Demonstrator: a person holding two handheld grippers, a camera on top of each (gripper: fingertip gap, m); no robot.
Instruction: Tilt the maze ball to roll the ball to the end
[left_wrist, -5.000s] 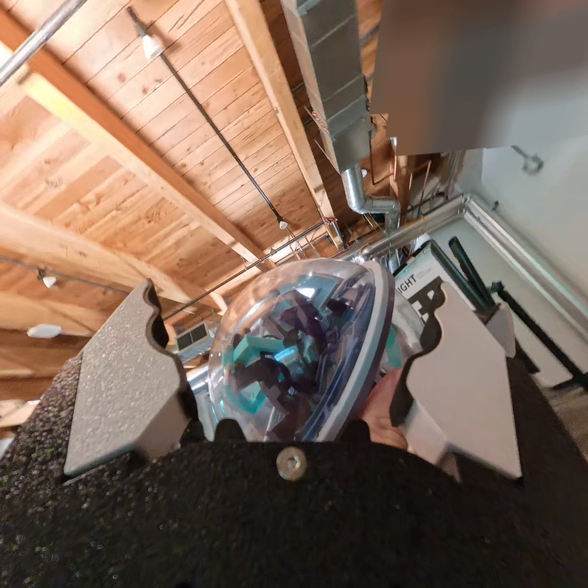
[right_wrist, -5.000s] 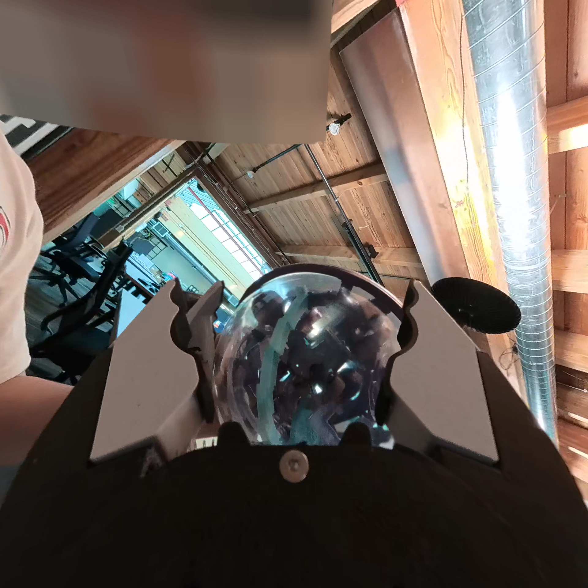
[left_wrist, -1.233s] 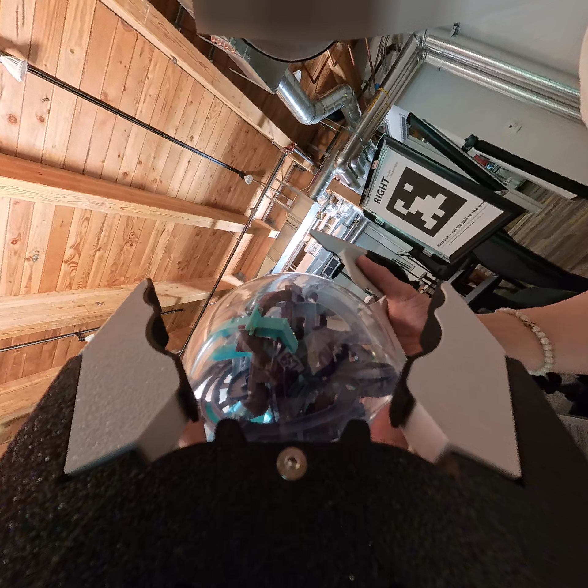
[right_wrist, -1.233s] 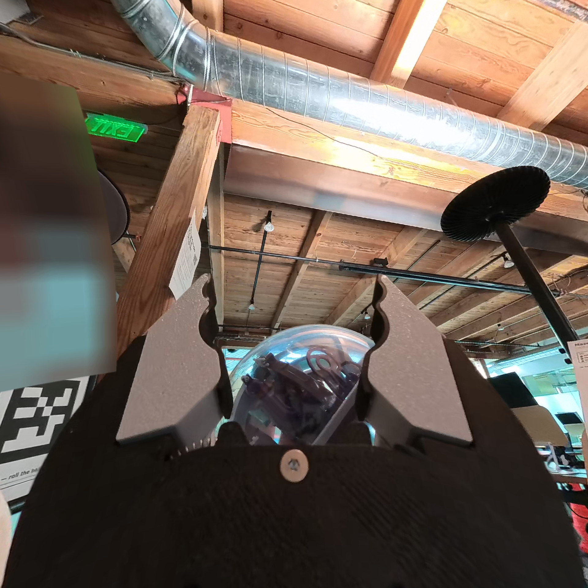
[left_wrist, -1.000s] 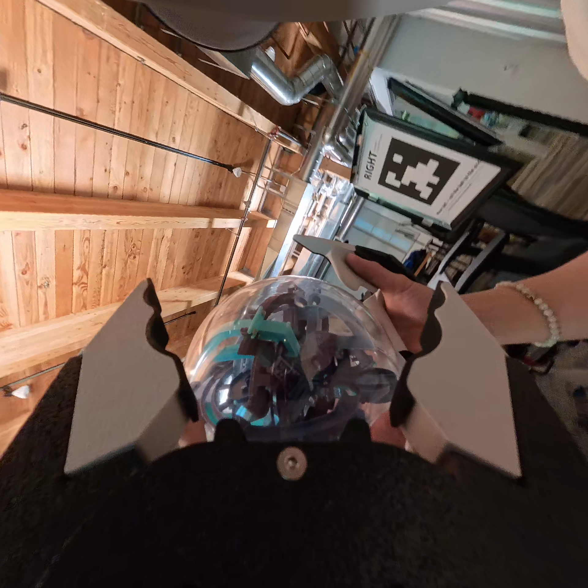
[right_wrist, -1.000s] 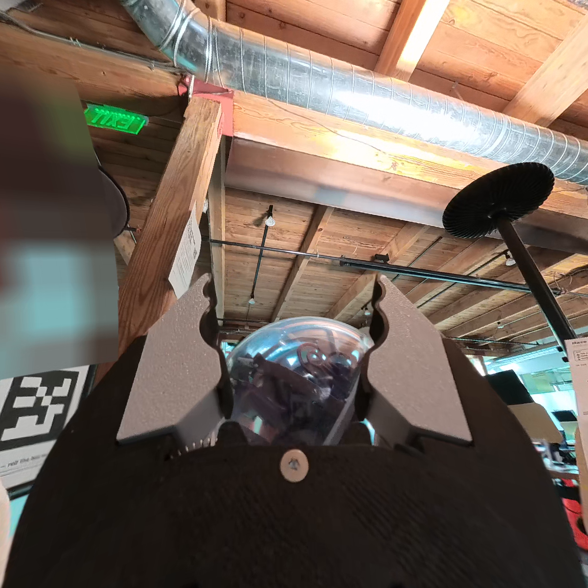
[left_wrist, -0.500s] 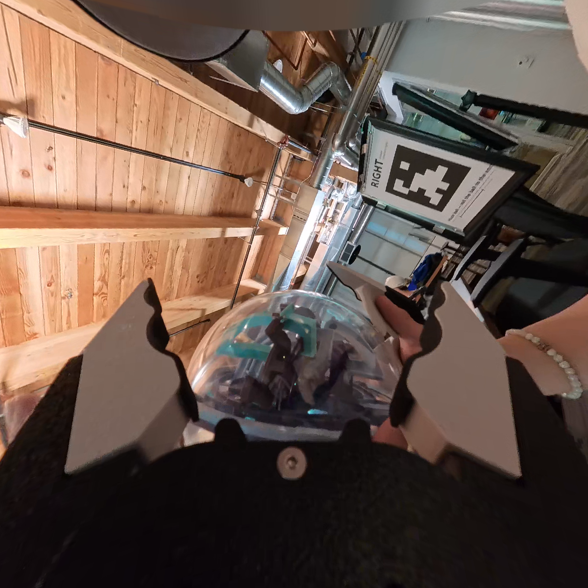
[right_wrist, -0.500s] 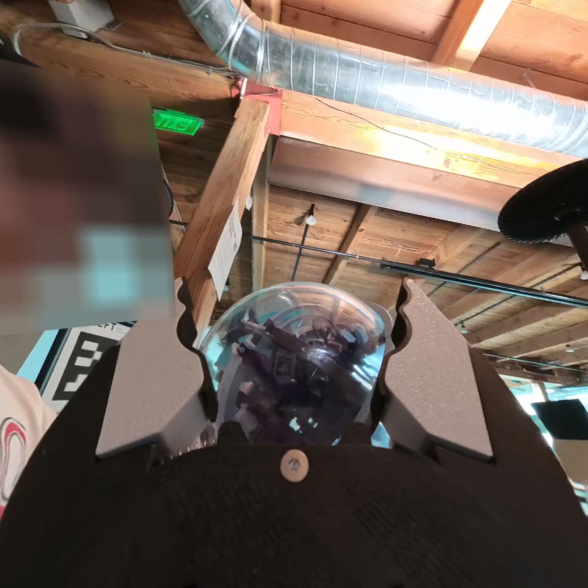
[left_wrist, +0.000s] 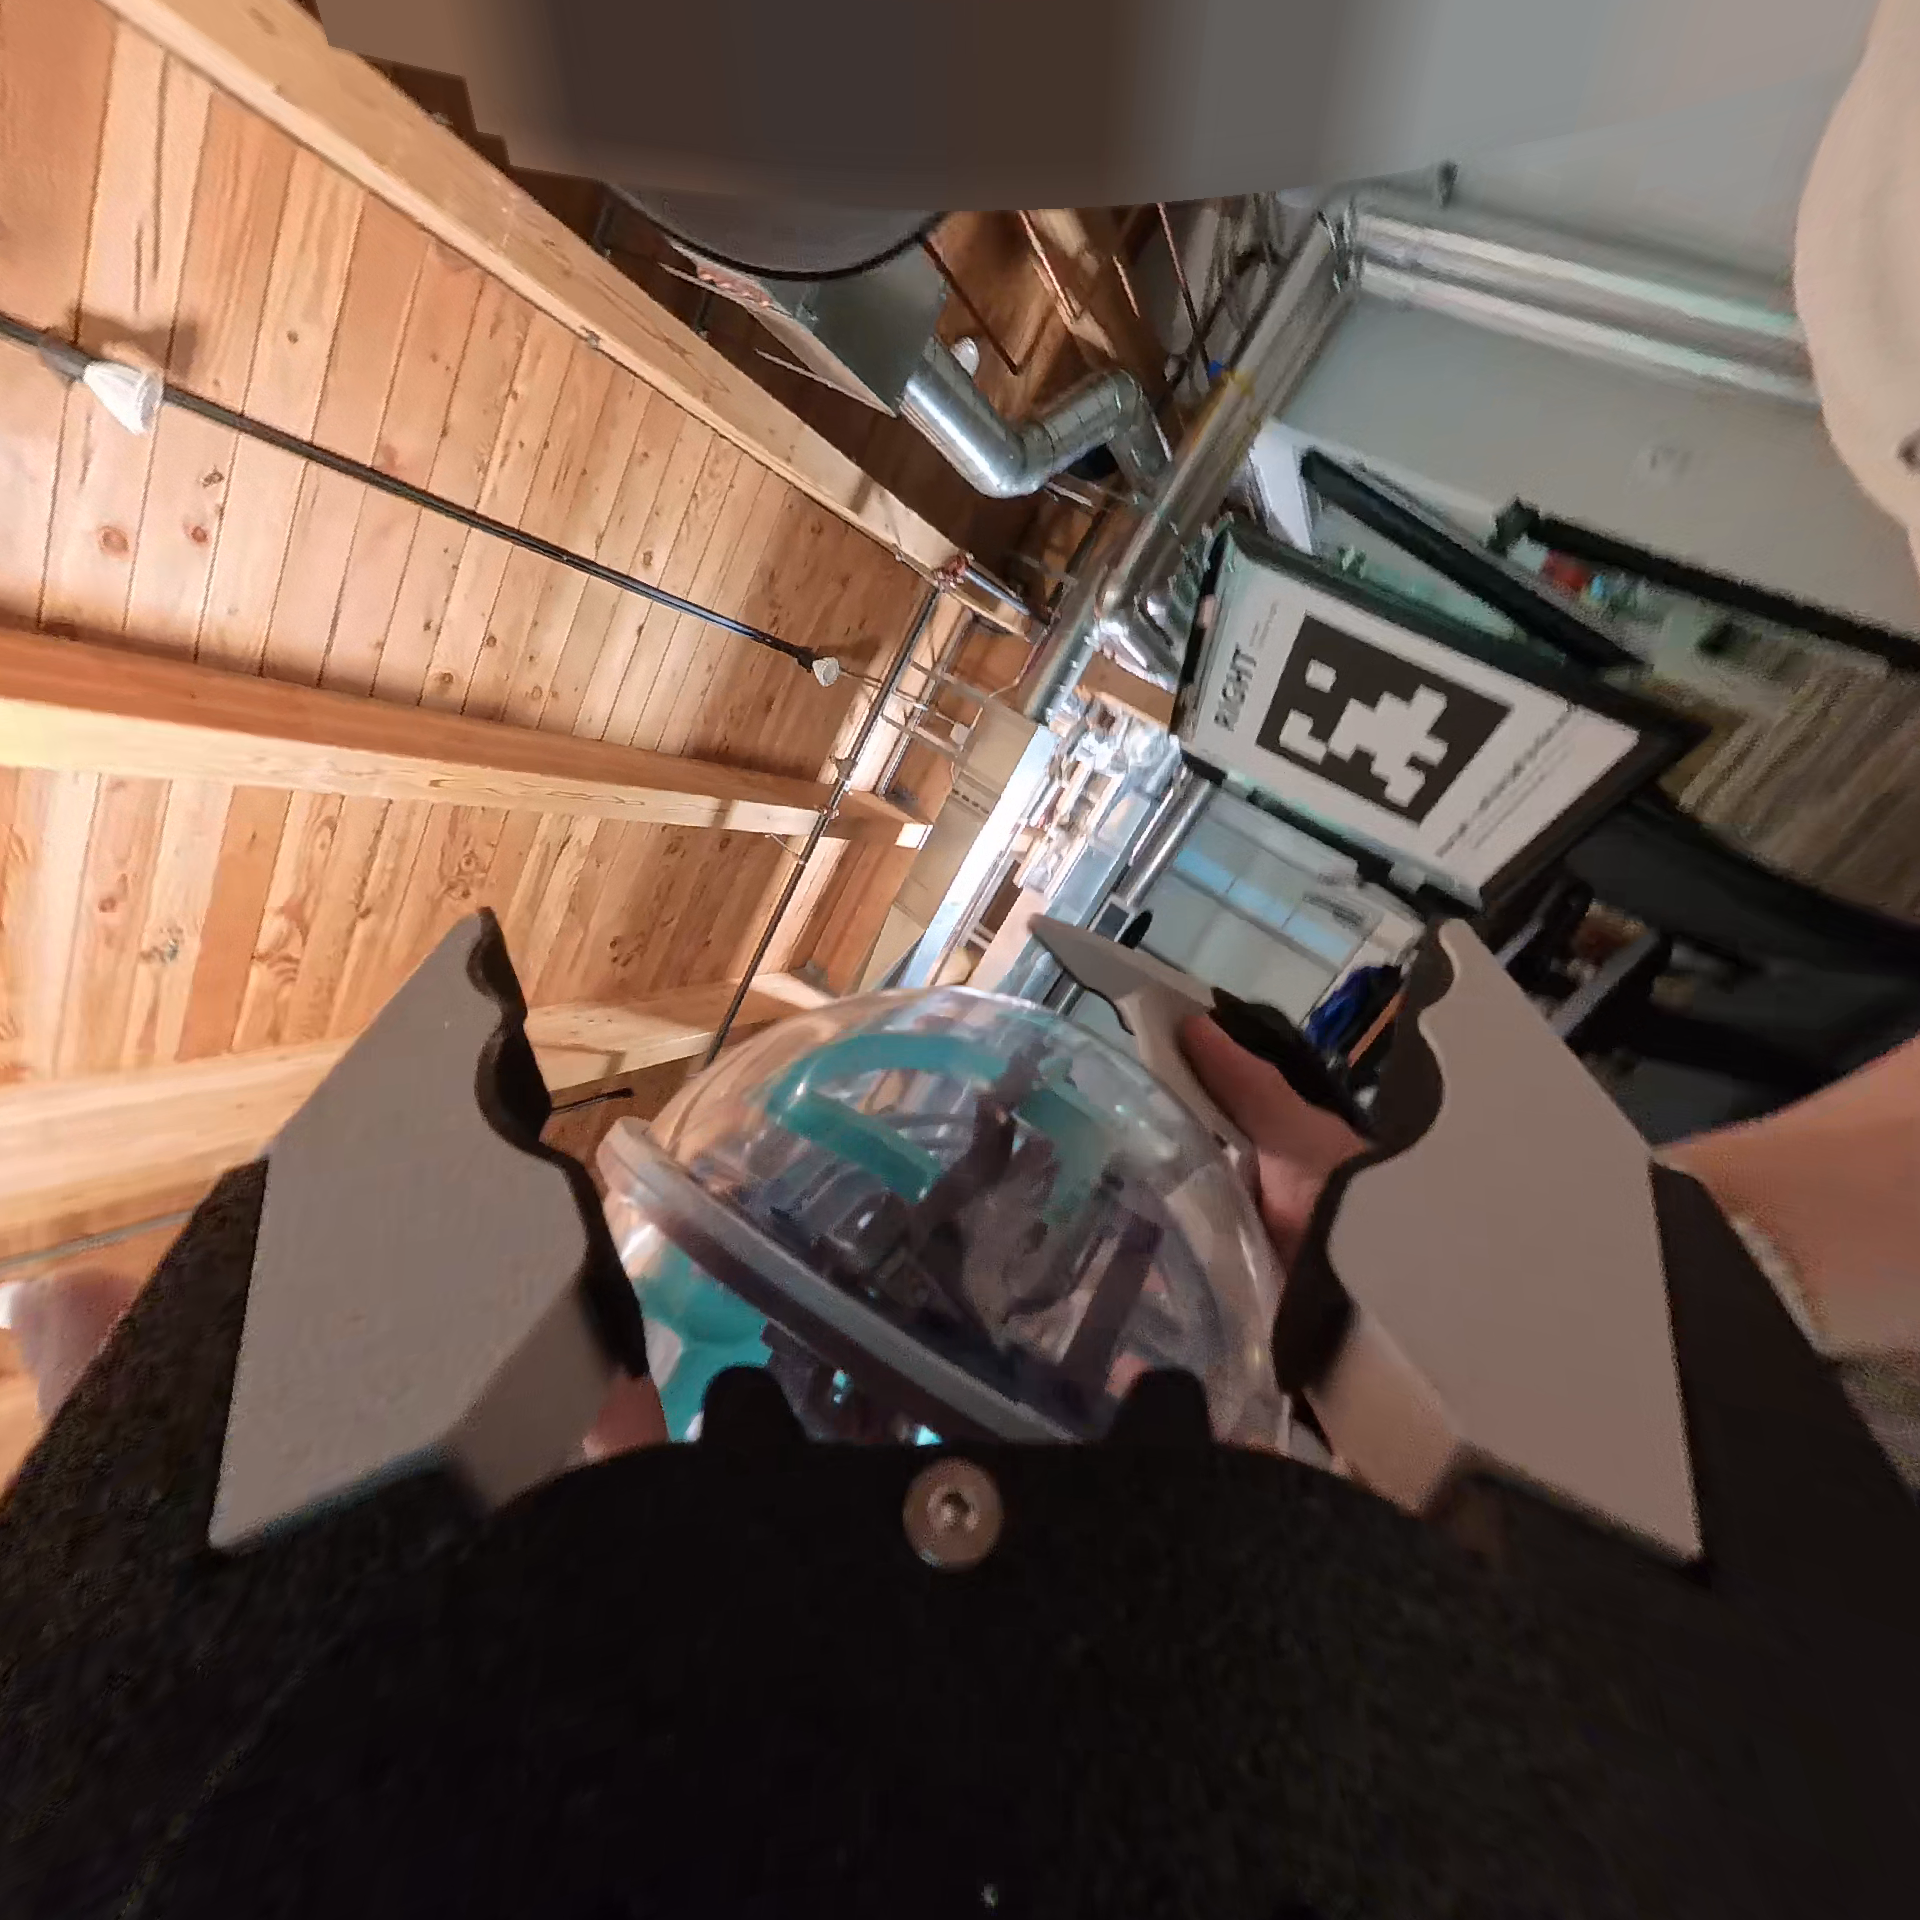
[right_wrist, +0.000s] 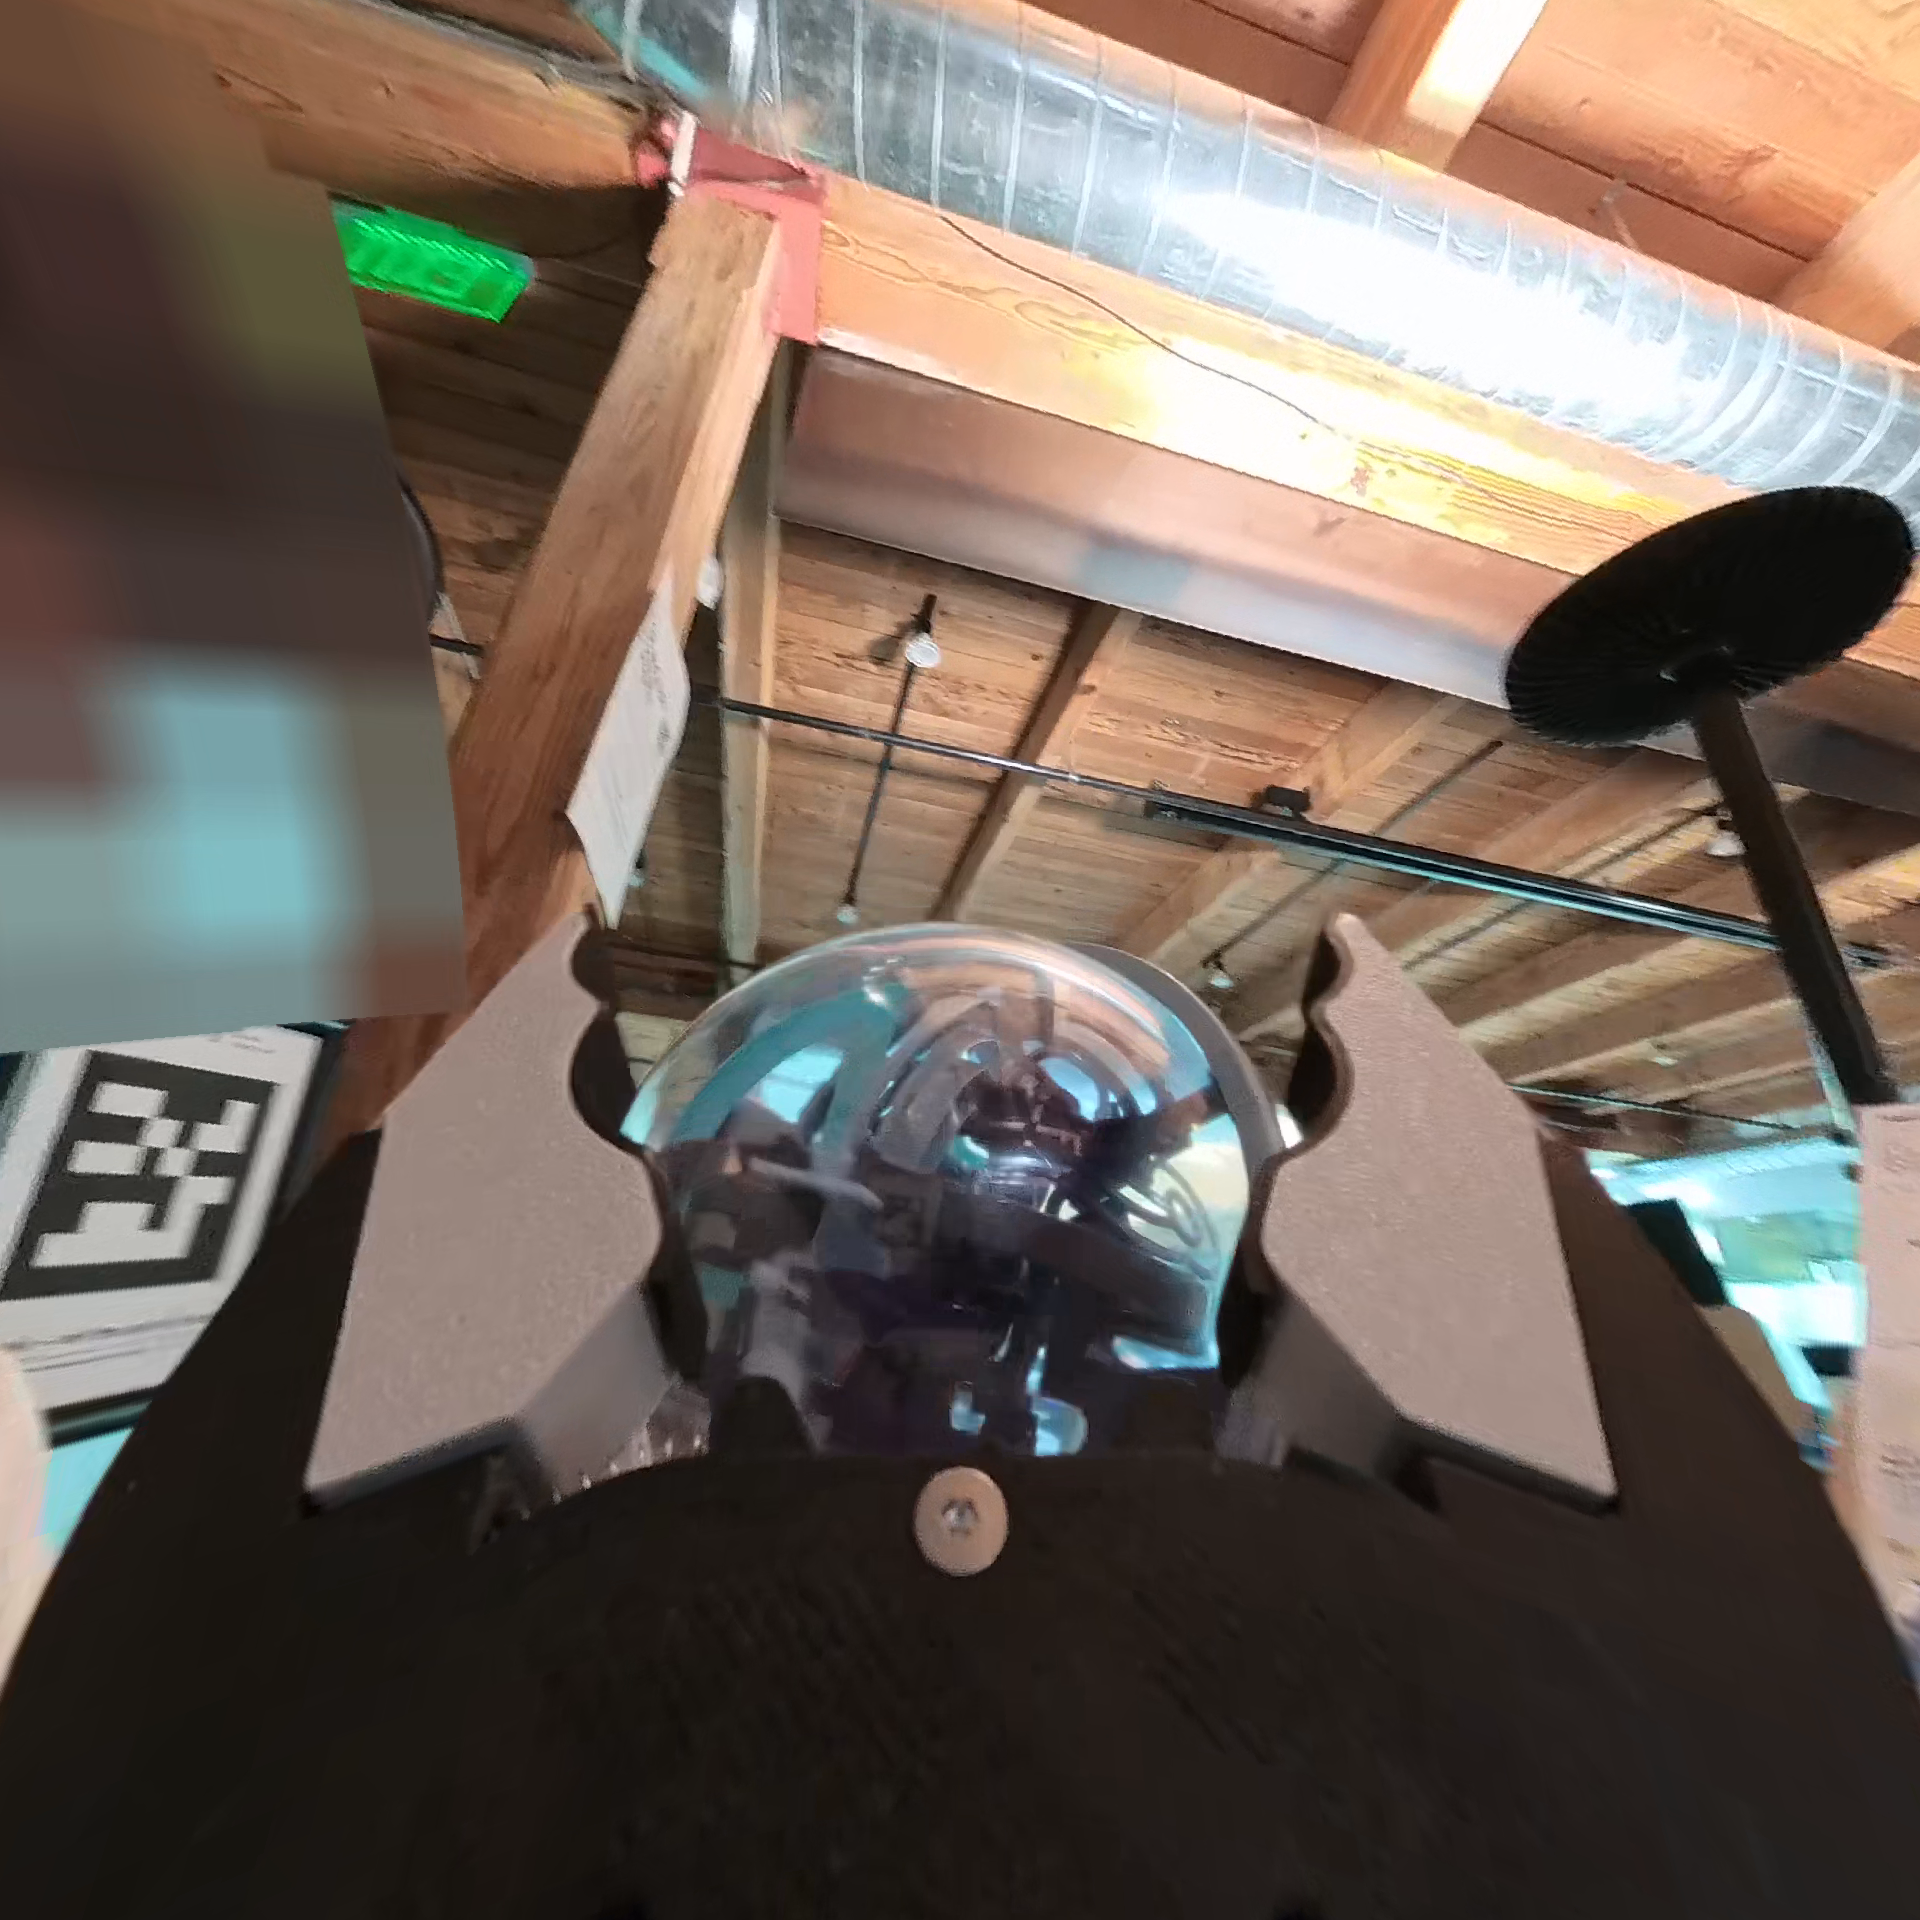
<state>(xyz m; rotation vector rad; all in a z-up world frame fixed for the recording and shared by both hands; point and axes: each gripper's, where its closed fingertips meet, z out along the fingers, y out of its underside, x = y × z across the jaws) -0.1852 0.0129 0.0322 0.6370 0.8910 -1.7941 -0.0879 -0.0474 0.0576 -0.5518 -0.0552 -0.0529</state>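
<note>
left gripper (left_wrist: 956, 1174) jaws wide around the maze ball (left_wrist: 935, 1195), contact unclear. right gripper (right_wrist: 961, 1153) jaws clamp the ball's sides. both point toward the ceiling (left_wrist: 312, 520).

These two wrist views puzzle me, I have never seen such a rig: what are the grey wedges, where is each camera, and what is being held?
There is no robot here. A person holds a pair of hand-held tongs in each hand, and a wide-angle camera on each looks forward along its two grey fingers. The left tongs and the right tongs both close on the same clear maze ball, which has teal and dark tracks inside. It is raised in the air, so behind it you see wooden ceiling boards and a silver duct, no table. In the left view the person's hand grips the right tongs beyond the ball. The small ball inside cannot be made out.
</note>
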